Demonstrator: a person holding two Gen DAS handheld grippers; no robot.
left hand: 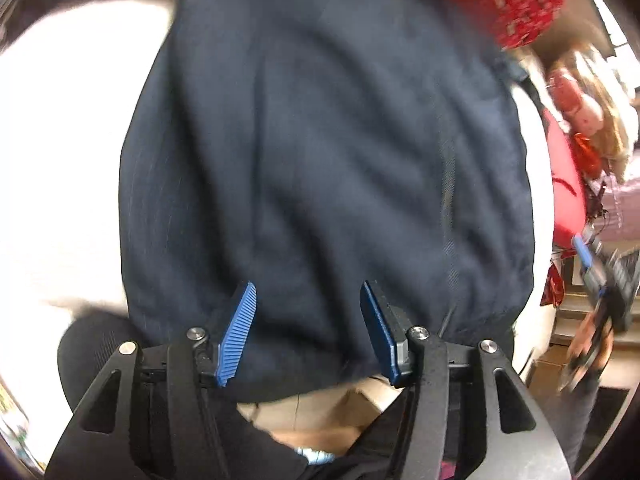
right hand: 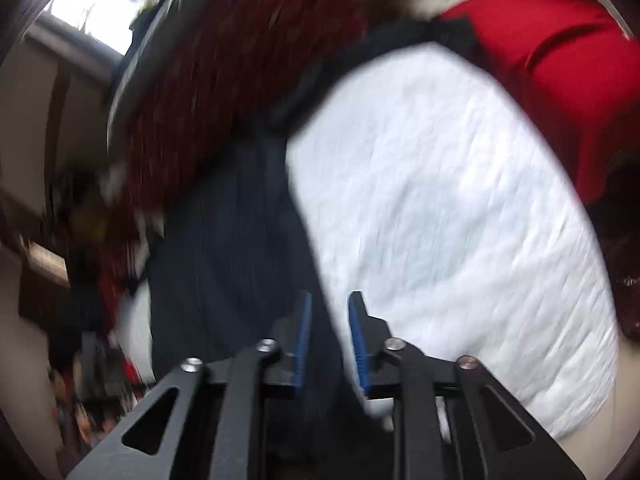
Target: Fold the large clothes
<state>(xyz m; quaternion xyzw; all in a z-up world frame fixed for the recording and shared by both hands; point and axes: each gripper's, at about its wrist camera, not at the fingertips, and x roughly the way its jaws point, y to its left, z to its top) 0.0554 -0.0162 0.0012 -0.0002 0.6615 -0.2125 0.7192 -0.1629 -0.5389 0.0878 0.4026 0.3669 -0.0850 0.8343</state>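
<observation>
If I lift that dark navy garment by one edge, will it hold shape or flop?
The dark navy garment will probably flop: soft wrinkles run across it. It looks thin and fairly light. It may slide easily on the white bedding.

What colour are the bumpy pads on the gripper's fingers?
Blue, on black fingers. The left gripper's ridged pads show best in the left wrist view.

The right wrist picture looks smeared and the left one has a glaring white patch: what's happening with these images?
Right wrist view: motion blur streaks the white quilted bedding and the dark navy garment; only the right tool looks sharp. Left wrist view: milder blur, the white surface is overexposed to blank glare, and the fisheye lens bends the edges into a dark round border.
</observation>
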